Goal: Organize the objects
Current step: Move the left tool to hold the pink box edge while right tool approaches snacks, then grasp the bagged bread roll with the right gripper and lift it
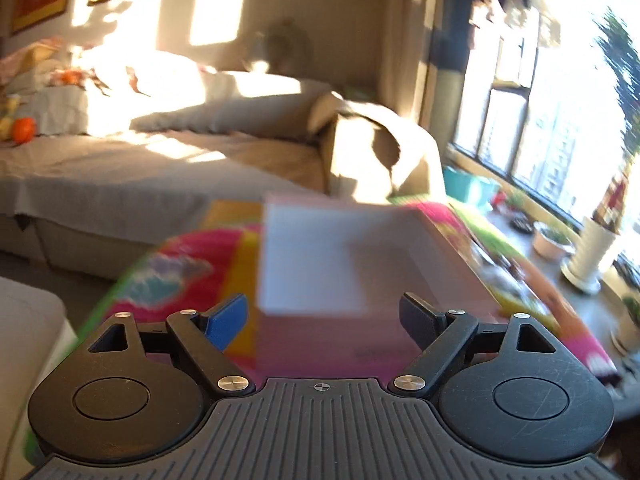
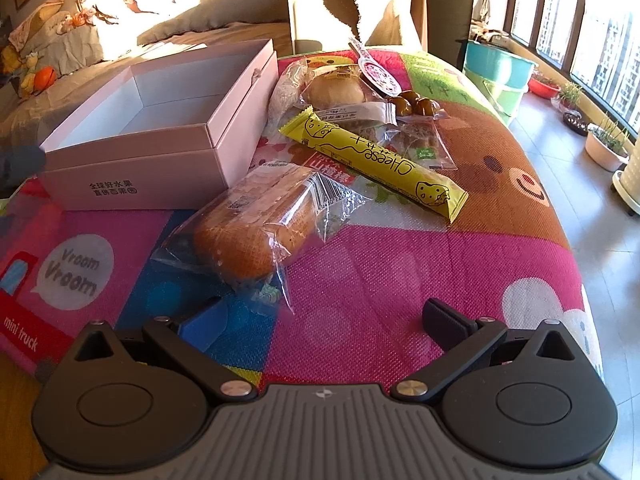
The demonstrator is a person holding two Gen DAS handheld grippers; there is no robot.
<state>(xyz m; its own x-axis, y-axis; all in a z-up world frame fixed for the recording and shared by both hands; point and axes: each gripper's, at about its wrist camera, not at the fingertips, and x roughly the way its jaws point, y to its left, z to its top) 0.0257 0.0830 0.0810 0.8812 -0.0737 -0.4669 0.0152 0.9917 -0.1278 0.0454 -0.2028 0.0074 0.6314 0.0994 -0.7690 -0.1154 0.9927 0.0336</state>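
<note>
An open pink box with a white, bare inside stands on a colourful mat. Right of it lie several wrapped snacks: a bread loaf in clear wrap, a yellow Cheese bar, a round bun, a red-lidded cup and brown chestnuts. My right gripper is open, just short of the loaf, nothing between its fingers. In the blurred left wrist view the same pink box fills the centre, and my left gripper is open with its fingers either side of the box's near wall.
A grey-covered sofa with cushions and toys stands behind the mat. Teal tubs and potted plants line the window side on the right. A white stand sits by the window. A pale cushion edge is at the left.
</note>
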